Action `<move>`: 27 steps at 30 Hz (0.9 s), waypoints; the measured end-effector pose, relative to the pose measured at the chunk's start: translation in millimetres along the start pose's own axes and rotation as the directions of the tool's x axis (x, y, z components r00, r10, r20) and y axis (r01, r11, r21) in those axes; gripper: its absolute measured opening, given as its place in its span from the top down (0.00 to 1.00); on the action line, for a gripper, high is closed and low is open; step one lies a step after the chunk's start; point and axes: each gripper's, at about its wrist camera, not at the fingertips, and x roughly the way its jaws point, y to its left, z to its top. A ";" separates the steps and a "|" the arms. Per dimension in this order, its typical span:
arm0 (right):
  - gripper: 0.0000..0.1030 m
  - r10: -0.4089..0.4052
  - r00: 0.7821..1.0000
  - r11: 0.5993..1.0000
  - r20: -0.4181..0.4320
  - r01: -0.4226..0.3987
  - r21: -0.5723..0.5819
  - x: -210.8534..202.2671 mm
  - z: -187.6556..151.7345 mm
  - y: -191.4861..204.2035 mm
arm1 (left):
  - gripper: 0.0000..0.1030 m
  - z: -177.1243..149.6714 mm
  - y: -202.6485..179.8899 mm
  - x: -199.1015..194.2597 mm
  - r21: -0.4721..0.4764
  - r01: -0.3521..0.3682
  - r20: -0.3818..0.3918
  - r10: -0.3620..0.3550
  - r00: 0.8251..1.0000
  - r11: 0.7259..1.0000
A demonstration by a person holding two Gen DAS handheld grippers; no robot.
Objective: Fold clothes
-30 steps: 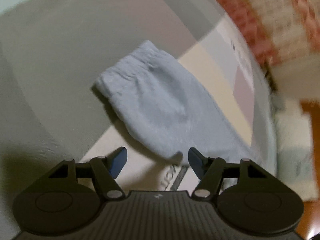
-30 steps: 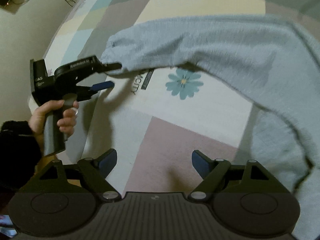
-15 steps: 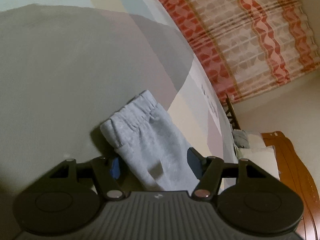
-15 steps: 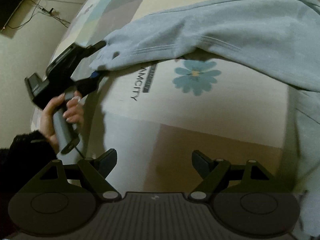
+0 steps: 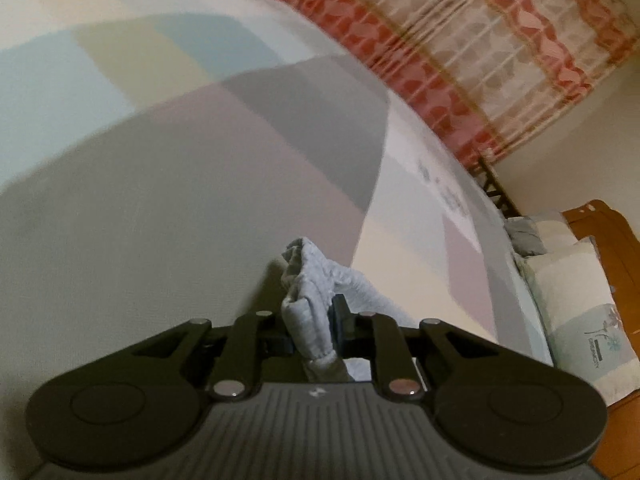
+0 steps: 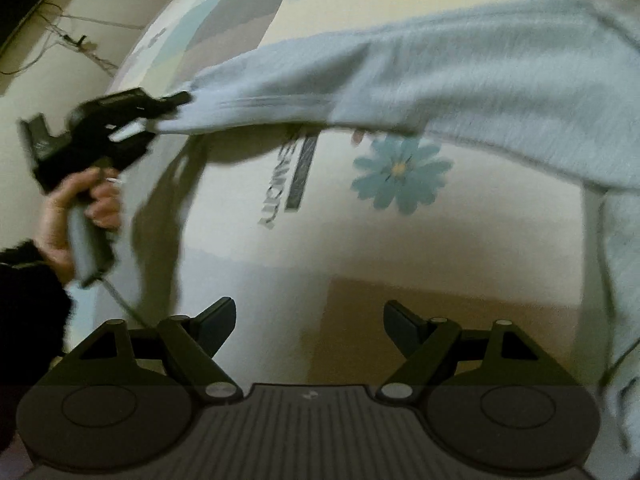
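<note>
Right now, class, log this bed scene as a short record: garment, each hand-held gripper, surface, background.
garment: light grey-blue sweatshirt, one sleeve cuff lifted off the bed
left hand-held gripper: jaws just closed, clamped on the cuff
right hand-held gripper: open, empty, above the bedspread
surface: pastel patchwork bedspread with blue flower print
background: red patterned curtain, pillow

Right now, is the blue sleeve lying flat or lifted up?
Lifted: the left gripper, just closed, pinches the sleeve by its cuff above the bedspread.
</note>
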 end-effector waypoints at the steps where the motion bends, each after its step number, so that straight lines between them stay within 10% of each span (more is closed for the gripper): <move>1: 0.20 -0.010 1.000 1.000 0.009 0.010 -0.005 -1.0 2.4 0.4 | 0.86 7.0 -4.4 -3.0 0.014 0.006 0.006 -0.006 1.000 1.000; 18: 0.20 -0.069 0.997 0.998 0.026 0.069 -0.004 2.4 -2.6 -13.4 | 0.87 61.6 -22.0 23.8 0.267 -0.020 -0.048 0.034 0.998 0.964; 27: 0.20 -0.085 0.995 0.996 0.049 0.085 -0.009 2.6 -8.3 -20.3 | 0.77 76.4 -2.1 56.2 0.232 -0.046 -0.110 0.073 0.991 0.972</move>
